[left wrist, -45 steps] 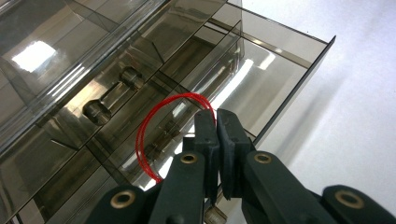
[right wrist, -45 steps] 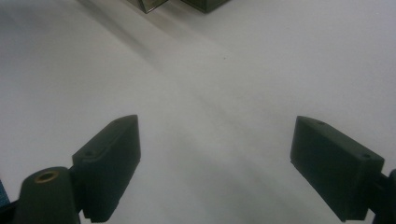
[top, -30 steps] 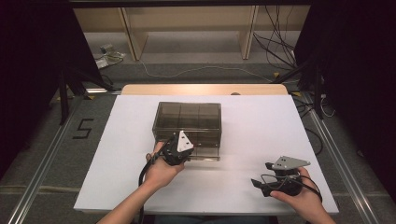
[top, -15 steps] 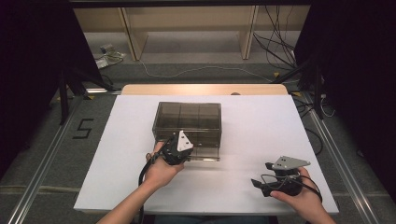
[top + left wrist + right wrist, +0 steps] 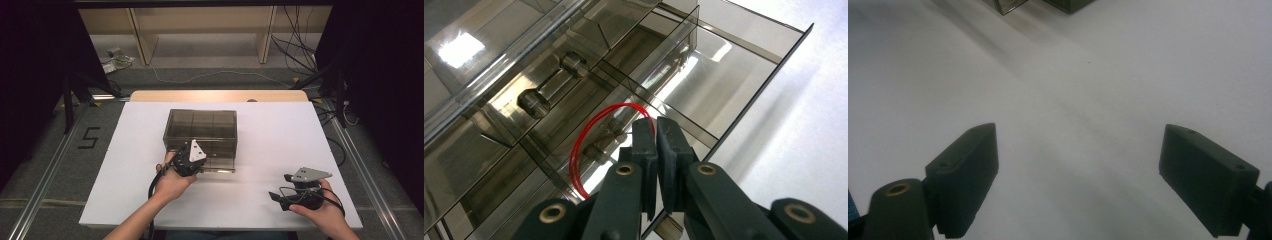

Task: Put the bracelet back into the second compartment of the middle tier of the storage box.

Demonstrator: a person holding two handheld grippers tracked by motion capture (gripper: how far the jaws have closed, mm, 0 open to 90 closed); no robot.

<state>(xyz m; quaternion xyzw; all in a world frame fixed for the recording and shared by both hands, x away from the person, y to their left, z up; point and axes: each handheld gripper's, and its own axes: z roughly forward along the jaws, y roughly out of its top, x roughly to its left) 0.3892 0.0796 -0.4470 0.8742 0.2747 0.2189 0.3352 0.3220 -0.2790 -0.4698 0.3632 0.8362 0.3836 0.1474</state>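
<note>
A smoky see-through compartment box (image 5: 200,125) stands mid-table, its drawer (image 5: 220,162) pulled out toward me. My left gripper (image 5: 189,156) reaches into the drawer's near left corner. In the left gripper view its jaws (image 5: 655,125) are pressed together, pinching a thin red loop (image 5: 589,140) that hangs over the divided drawer floor (image 5: 704,85). My right gripper (image 5: 280,189) rests low over the bare white tabletop at the near right, well apart from the box. Its pads (image 5: 973,165) stand wide with nothing between them, gripper (image 5: 1080,145) open.
The white table surface (image 5: 280,130) reaches from the box to the right edge. A wooden strip (image 5: 215,95) runs along the far edge. Beyond it are shelf legs and cables on the floor (image 5: 300,45). Metal rails flank both sides.
</note>
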